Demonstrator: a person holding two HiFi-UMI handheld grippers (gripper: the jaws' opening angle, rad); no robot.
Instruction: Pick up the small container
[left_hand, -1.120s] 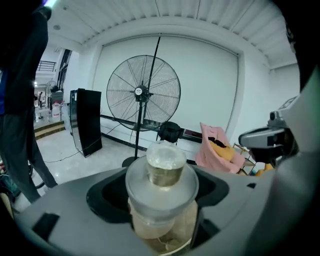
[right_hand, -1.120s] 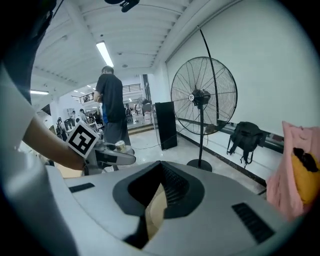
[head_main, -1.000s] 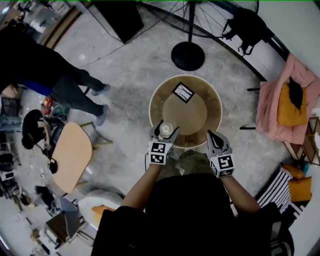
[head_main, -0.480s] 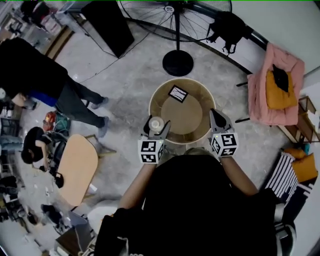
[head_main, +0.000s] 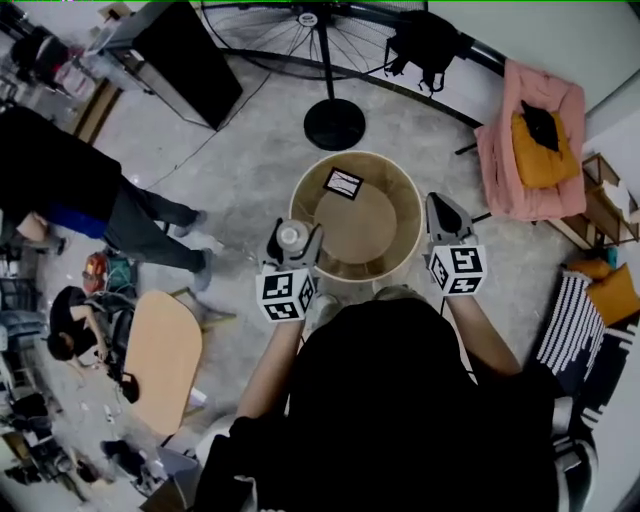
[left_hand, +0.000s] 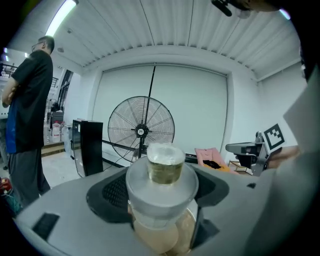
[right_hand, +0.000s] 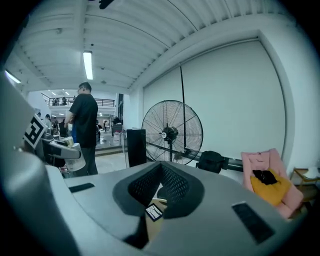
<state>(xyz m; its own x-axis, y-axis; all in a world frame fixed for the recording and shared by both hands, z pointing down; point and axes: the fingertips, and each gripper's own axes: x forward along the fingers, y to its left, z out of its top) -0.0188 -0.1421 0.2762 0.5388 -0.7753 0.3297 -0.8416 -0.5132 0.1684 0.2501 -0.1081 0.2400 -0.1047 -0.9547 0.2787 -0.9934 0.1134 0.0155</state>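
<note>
I have the left tool (head_main: 290, 248) clenched on the small container (left_hand: 162, 167), upright and just outside the left rim of the round desk (head_main: 405, 225), while the right tool (head_main: 445, 218) is closed on nothing by the right rim, a card (head_main: 343, 182) lying on the desk's far side.
</note>
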